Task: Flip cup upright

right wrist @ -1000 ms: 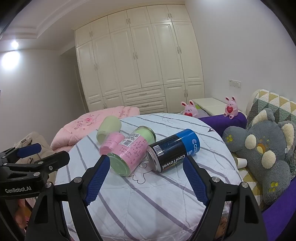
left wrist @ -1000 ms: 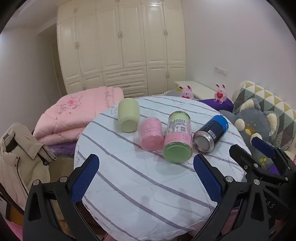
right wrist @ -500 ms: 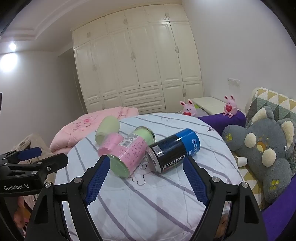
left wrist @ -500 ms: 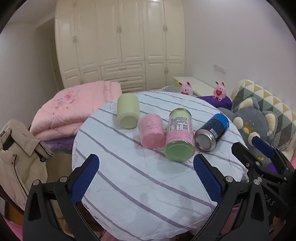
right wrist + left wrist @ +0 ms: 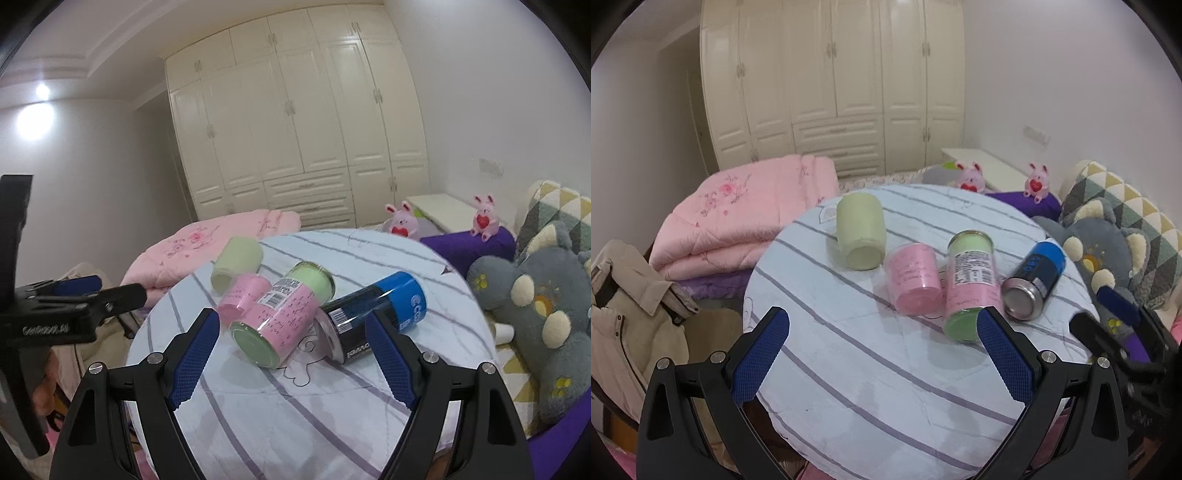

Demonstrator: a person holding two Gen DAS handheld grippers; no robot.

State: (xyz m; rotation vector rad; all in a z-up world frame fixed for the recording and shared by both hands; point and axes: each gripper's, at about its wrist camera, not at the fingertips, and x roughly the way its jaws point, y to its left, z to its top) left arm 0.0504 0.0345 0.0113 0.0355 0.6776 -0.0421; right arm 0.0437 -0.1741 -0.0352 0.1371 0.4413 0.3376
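Observation:
Four containers lie on their sides on a round striped table (image 5: 871, 369): a pale green cup (image 5: 860, 231), a pink cup (image 5: 914, 277), a pink-labelled jar with green ends (image 5: 970, 284) and a blue-and-black can (image 5: 1032, 280). My left gripper (image 5: 882, 354) is open and empty, short of them above the table's near part. My right gripper (image 5: 291, 354) is open and empty, close in front of the jar (image 5: 282, 318) and the can (image 5: 373, 314). The pale green cup (image 5: 236, 264) and pink cup (image 5: 243, 297) lie behind on the left.
A folded pink quilt (image 5: 746, 210) and a beige coat (image 5: 624, 314) lie left of the table. A grey plush toy (image 5: 543, 306) and patterned pillow (image 5: 1123, 206) are on the right. White wardrobes (image 5: 295, 147) stand behind. The left gripper (image 5: 55, 314) shows at the right view's left edge.
Both grippers stay open. The left view has shifted so the containers sit further right and nearer; the right gripper has moved slightly closer to the jar and can.

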